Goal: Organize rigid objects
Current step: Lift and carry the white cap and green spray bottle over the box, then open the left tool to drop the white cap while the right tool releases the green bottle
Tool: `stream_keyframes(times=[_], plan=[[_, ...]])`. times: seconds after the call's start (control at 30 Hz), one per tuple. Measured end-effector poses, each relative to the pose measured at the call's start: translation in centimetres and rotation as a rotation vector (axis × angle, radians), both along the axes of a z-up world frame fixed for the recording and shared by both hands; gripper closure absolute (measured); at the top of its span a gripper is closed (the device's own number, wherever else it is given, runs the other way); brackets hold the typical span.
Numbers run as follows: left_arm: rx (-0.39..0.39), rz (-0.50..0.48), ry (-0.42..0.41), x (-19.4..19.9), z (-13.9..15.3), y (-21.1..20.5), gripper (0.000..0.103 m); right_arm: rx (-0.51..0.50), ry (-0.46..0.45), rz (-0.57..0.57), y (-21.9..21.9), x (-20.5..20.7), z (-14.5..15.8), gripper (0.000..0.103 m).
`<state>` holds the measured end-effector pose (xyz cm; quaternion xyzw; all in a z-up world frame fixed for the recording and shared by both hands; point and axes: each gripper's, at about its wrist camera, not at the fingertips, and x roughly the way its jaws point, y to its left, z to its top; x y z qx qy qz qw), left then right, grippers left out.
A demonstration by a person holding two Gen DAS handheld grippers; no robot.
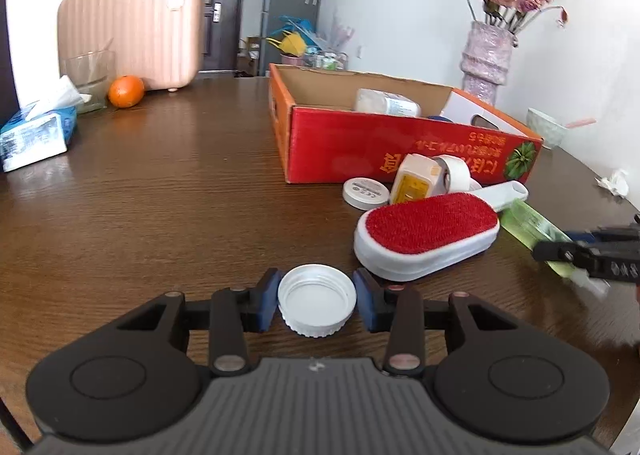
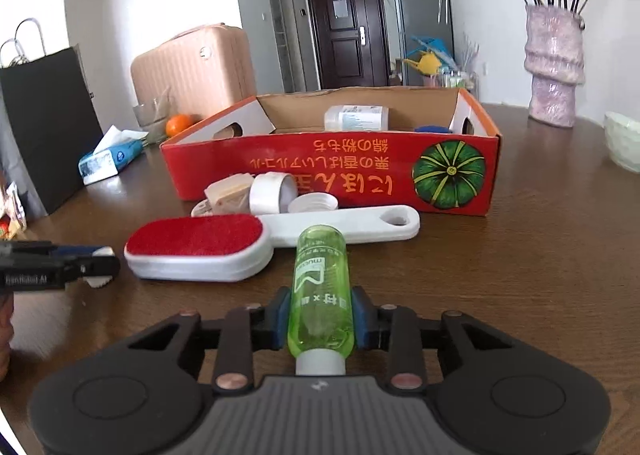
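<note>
A: How many loose things lie on the table outside the box?
B: Along the near wall of the red cardboard box I count one red-faced lint brush with a long white handle, one roll of white tape, one beige-and-yellow device, one flat round white tin and one white cap behind the brush handle.
A: And the two grippers?
B: The left gripper has its jaws pinching one white screw cap, open side up, just above the table near its front edge. The right gripper has its jaws pressed on one green transparent bottle, lying lengthwise along them, white cap end toward the camera, its base touching or just short of the brush handle; I cannot tell which.
A: What's in the box?
B: One white plastic bottle lying on its side and one blue thing, mostly hidden by the wall.
A: Anything else?
B: Toward the far left corner, one orange, one tissue pack, one glass container, one pink case. On the right, one vase of dried roses and one pale bowl.
</note>
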<state>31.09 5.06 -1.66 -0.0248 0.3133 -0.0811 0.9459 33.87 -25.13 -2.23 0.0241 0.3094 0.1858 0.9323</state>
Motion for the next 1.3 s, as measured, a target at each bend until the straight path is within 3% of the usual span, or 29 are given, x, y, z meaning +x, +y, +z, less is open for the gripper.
stream_keyframes(times=[0.2,0.4,0.77,0.87,0.97,1.1,1.2,1.3], plan=[[0.025,0.044,-0.077,-2.5,0.8,-0.5,0.063,0.08,-0.049,-0.047,-2.2,-4.1,0.8,0.073],[0.027,0.003,-0.175,-2.8,3.8,-2.2,0.063,0.099,-0.117,-0.093,-4.1,-4.9,3.0,0.073],[0.001,-0.042,-0.237,2.6,8.8,-3.5,0.063,0.143,-0.209,-0.092,-5.5,-2.2,6.4,0.073],[0.008,-0.022,-0.221,6.6,9.9,-3.9,0.063,0.149,-0.241,-0.102,-5.8,0.6,8.3,0.073],[-0.005,0.0,-0.152,11.8,10.2,-4.2,0.063,0.137,-0.233,-0.101,-5.4,5.3,9.6,0.073],[0.033,0.038,-0.067,18.4,9.6,-4.7,0.063,0.092,-0.165,-0.103,-4.7,12.9,10.2,0.073],[0.067,0.068,0.009,23.5,8.9,-5.1,0.063,0.002,-0.09,-0.096,-3.3,19.2,9.7,0.073],[0.048,0.081,0.056,27.8,8.7,-5.3,0.063,-0.078,-0.004,-0.087,-1.6,24.6,8.6,0.073]])
